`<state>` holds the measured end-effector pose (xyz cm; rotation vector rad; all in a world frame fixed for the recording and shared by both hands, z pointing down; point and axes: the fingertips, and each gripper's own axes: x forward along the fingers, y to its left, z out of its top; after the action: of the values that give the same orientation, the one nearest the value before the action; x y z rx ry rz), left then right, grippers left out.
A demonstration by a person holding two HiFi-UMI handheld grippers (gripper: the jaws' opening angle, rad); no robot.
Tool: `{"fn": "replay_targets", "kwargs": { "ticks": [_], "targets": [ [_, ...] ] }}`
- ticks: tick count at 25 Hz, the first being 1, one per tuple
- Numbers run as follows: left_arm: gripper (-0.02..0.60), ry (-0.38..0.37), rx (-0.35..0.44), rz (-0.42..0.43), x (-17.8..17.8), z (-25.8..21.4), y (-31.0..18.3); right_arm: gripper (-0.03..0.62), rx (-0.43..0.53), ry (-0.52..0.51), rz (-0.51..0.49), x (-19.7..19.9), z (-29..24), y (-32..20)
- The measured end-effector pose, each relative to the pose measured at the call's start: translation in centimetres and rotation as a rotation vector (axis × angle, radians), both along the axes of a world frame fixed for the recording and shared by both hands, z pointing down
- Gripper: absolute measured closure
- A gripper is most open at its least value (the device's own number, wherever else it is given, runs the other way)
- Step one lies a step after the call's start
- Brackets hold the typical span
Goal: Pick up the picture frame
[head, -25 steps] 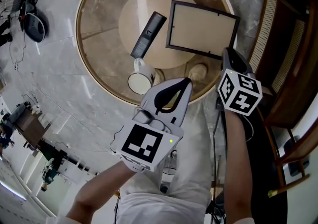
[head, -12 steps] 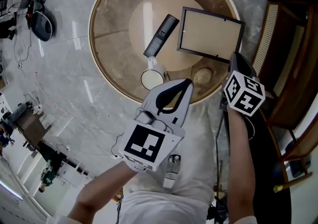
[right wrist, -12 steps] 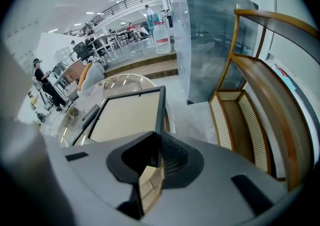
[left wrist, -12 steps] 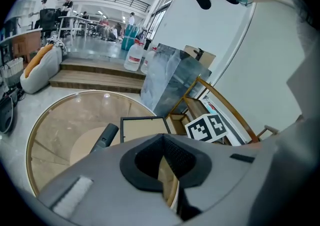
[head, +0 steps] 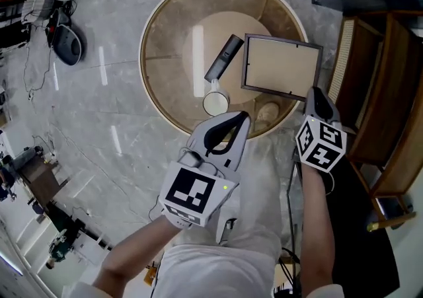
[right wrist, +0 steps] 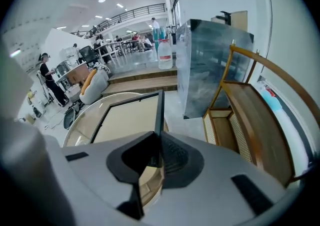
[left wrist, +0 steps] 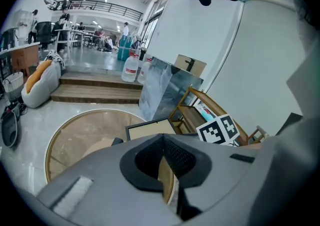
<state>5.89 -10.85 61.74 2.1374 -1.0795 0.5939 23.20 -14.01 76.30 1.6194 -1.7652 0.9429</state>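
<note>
A black picture frame [head: 281, 65] with a beige panel lies flat on the round glass table [head: 153, 72], at its right side. My left gripper [head: 242, 117] hangs above the table's near rim, jaws shut and empty; past its tips in the left gripper view [left wrist: 163, 142] lies the frame [left wrist: 149, 129]. My right gripper [head: 314, 94] hovers by the frame's near right corner, also shut with nothing in it. In the right gripper view [right wrist: 159, 137] the frame [right wrist: 131, 117] lies beyond the tips, its right edge in line with them.
A dark remote [head: 223, 57], a white mug [head: 216, 102] and a small round pale object [head: 268, 115] share the table. A wooden chair [head: 380, 92] stands to the right. Bags and headphones [head: 68, 44] lie on the marble floor at the left.
Both grippers have lifted away from the table, which now looks smaller and further off. The frame still lies where it was. Both pairs of jaws stay shut.
</note>
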Motion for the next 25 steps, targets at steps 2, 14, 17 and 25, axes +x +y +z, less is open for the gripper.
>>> {"fn": "replay_targets", "kwargs": {
  "ticks": [2, 14, 17, 25],
  "targets": [
    [0.578, -0.002, 0.019, 0.003, -0.6, -2.3, 0.5, 0.559, 0.033, 0.0, 0.012, -0.2, -3.2, 0.3],
    [0.578, 0.017, 0.108, -0.018, -5.3, -16.4, 3.6, 0.559, 0.268, -0.064, 0.054, -4.0, -26.2, 2.9],
    [0.578, 0.024, 0.15, -0.025, -6.4, -19.6, 3.7, 0.559, 0.341, -0.073, 0.049, -4.7, -31.6, 2.6],
    [0.498, 0.045, 0.295, -0.097, -10.3, -29.2, 3.4, 0.559, 0.491, -0.116, 0.06, -6.4, -43.2, 3.4]
  ]
}}
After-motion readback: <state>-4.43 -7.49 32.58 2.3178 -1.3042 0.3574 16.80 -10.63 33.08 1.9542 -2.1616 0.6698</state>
